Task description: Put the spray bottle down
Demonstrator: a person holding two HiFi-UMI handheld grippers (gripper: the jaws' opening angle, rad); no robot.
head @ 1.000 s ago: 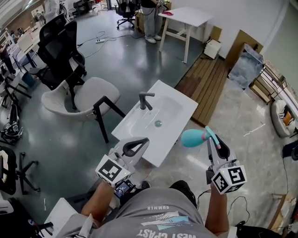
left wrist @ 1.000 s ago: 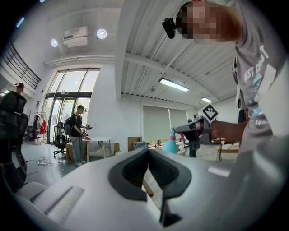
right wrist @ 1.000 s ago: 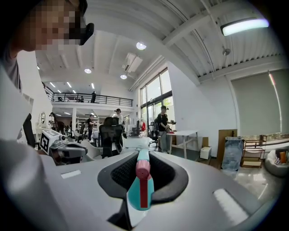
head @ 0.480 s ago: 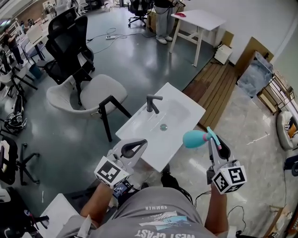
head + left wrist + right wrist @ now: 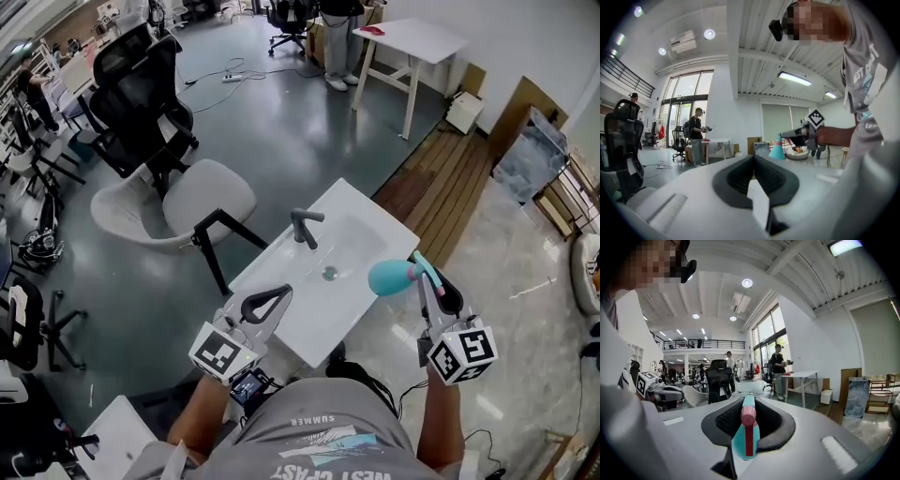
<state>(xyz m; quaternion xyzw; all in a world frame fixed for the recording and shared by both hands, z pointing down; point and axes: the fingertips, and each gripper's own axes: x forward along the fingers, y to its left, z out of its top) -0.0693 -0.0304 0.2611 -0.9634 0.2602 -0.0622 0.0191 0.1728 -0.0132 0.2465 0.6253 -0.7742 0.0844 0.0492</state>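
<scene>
A teal spray bottle (image 5: pixel 389 277) with a pink trigger lies level in my right gripper (image 5: pixel 429 279), which is shut on its neck. It hangs at the right edge of a white sink basin (image 5: pixel 361 220) with a dark faucet (image 5: pixel 305 225). In the right gripper view the spray bottle (image 5: pixel 745 439) sits between the black pads of the right gripper (image 5: pixel 749 404), nozzle pointing away. My left gripper (image 5: pixel 281 292) hovers at the basin's near left corner, jaws together and empty. The left gripper view shows the left gripper (image 5: pixel 753 158) closed on nothing, with the bottle (image 5: pixel 777 151) far off to the right.
A pale shell chair (image 5: pixel 178 202) stands left of the basin, with black office chairs (image 5: pixel 141 84) behind it. A wooden pallet (image 5: pixel 441 183) lies beyond the basin. A white table (image 5: pixel 412 42) and a standing person (image 5: pixel 337 37) are at the back. Cables trail on the floor (image 5: pixel 230 75).
Both grippers have come closer to the basin, which now sits nearer and larger in the head view. The bottle has moved from beside the basin to its right edge.
</scene>
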